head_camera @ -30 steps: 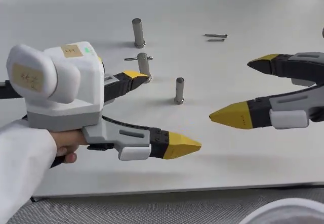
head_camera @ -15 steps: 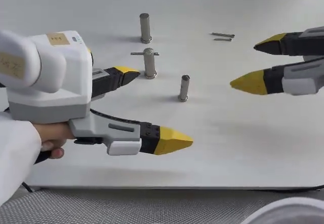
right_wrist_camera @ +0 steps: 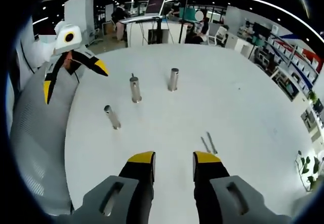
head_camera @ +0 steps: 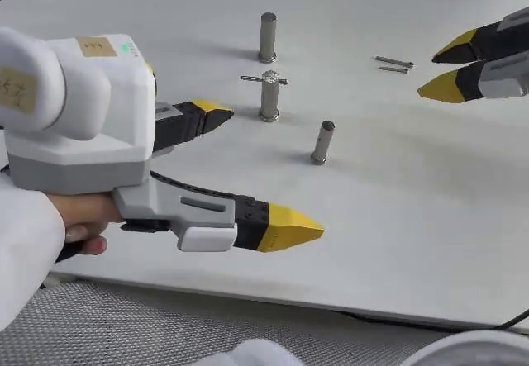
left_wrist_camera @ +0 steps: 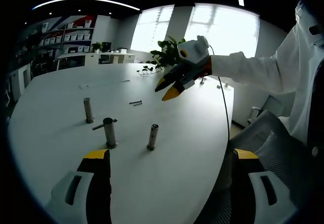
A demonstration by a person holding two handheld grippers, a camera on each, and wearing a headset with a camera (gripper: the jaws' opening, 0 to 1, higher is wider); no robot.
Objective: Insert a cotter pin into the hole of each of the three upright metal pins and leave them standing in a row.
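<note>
The left gripper [head_camera: 273, 173] hangs low over the white counter [head_camera: 397, 217], its fingers spread wide and empty. Just past its upper fingertip stands the middle pin [head_camera: 269, 96], with a cotter pin [head_camera: 263, 79] through its head. A bare pin [head_camera: 322, 141] stands beside it and a far pin [head_camera: 267, 37] behind. Beyond, the right gripper [head_camera: 430, 74] has its fingers slightly apart and empty. Two loose cotter pins [head_camera: 393, 64] lie just off their tips.

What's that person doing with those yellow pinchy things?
A person holds a tool in each hand over a white table. Three metal pins stand there; the middle pin has a cotter pin through its top, the far pin and near pin have none. The left tool and the right tool are both open and empty; the right one hovers by two loose cotter pins.
</note>
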